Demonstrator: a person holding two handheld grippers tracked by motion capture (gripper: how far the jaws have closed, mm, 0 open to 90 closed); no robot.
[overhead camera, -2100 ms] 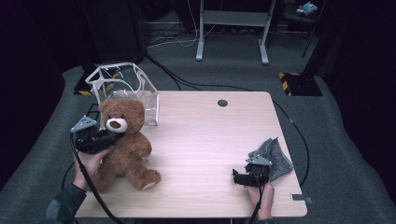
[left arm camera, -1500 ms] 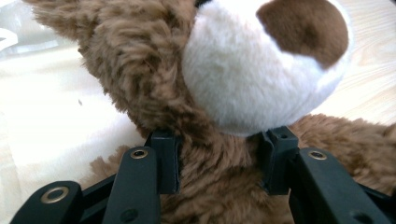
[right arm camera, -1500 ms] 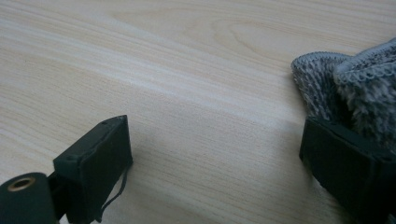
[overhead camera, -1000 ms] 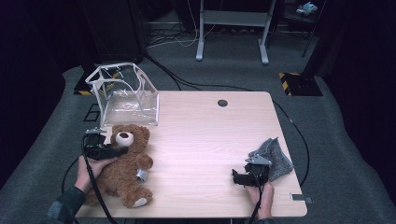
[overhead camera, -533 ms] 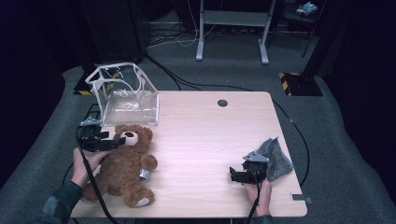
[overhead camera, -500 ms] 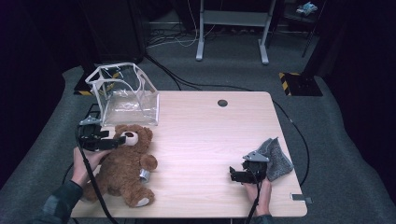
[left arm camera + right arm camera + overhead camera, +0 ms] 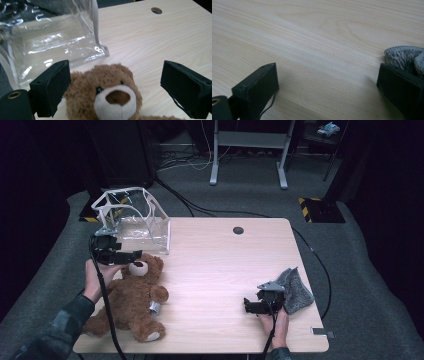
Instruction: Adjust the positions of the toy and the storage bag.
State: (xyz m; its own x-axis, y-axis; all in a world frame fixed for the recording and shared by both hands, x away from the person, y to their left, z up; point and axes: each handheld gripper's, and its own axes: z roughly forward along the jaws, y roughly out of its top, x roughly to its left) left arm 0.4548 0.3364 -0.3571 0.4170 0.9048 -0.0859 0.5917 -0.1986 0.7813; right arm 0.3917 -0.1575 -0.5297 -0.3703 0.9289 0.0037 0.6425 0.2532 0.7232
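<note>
The left gripper [image 7: 131, 256], at the left of the high view, hangs over the head of a bear [image 7: 131, 297]. Its jaws have just been opening and now stand wide apart. In the left gripper view the two black pads [image 7: 51, 87] sit at the lower corners of the frame, with the bear's [image 7: 110, 96] face low in the middle between them; the pads are clear of the fur on both sides, so the gripper holds nothing. The bear is brown with a pale muzzle and dark nose. In the high view it lies on its back at the lower left of the table [image 7: 220, 270], head toward the top of the frame and legs toward the bottom edge. Just above its head, at the upper left of the table, stands a clear bag [image 7: 132, 222] with white trim; in the left gripper view this bag [image 7: 52, 40] fills the upper left, close behind the bear's head. The right gripper [image 7: 250, 306] rests low at the lower right of the high view, well apart from the bear. Its jaws are also spread wide, with bare tabletop between them in the right gripper view. A grey cloth [image 7: 295, 290] lies just to its right; in the right gripper view the cloth [image 7: 404, 56] shows at the right edge, beside and behind the right-hand pad.
</note>
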